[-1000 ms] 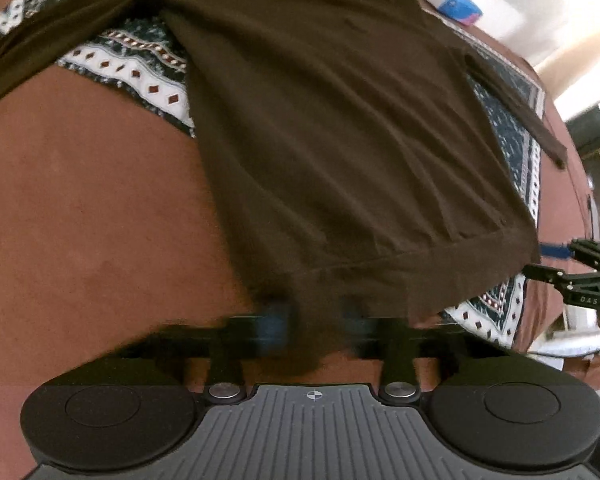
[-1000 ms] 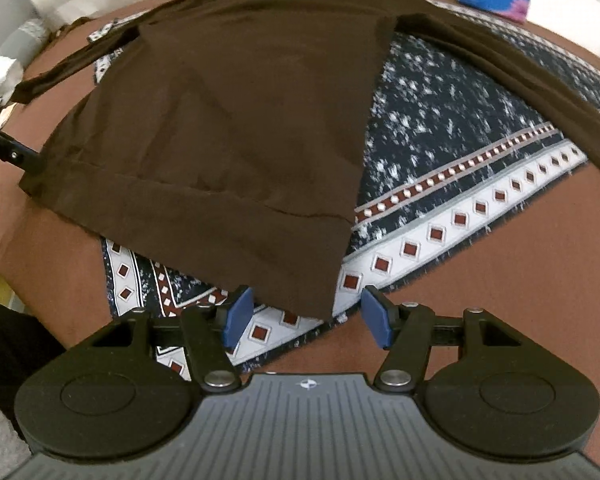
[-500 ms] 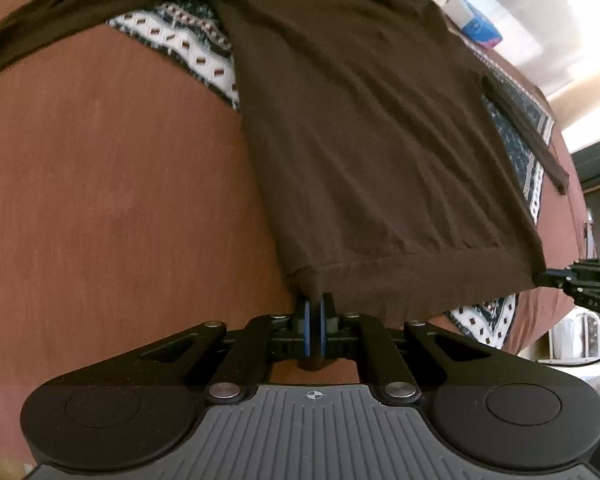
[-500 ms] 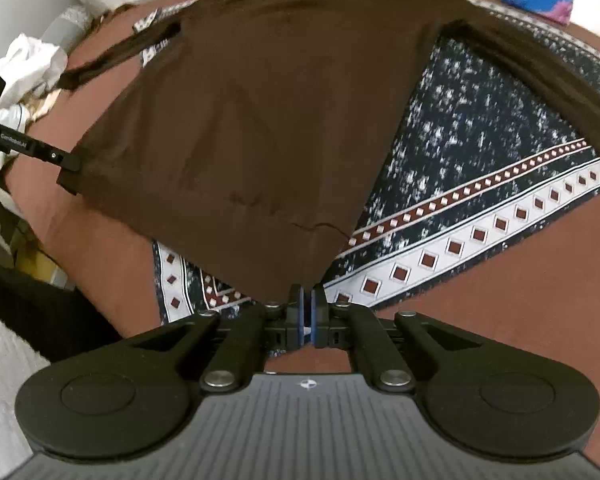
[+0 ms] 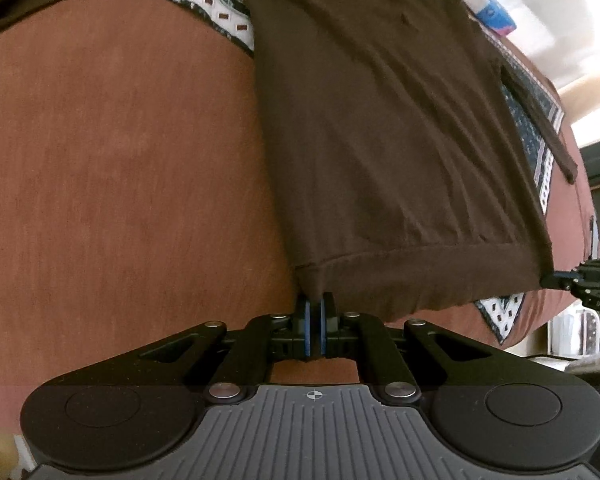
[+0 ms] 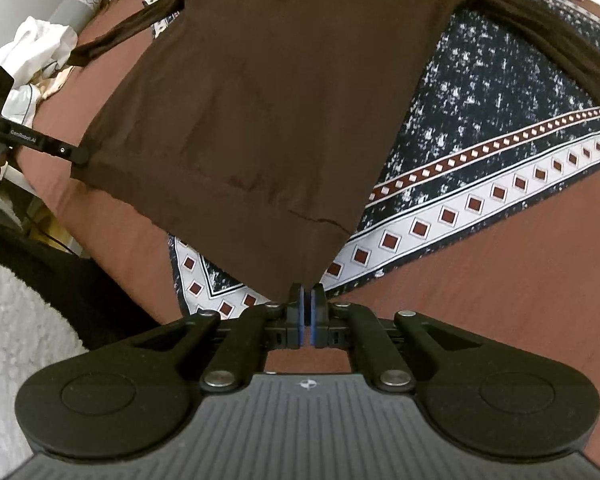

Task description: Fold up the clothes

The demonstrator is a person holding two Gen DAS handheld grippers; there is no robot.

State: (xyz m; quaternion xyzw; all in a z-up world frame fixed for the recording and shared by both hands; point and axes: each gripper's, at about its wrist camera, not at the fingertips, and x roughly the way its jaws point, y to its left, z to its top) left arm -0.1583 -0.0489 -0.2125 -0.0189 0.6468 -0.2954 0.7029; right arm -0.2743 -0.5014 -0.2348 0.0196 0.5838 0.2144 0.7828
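Brown sweater pinned at both hem corners, no fold made yet

It lies spread flat on a patterned cloth over the rust-coloured bed, sleeves out to either side. The left tool is clamped on one hem corner and the right tool on the other (both jaws pressed tight on fabric). Every fold, I judge, is left to do.
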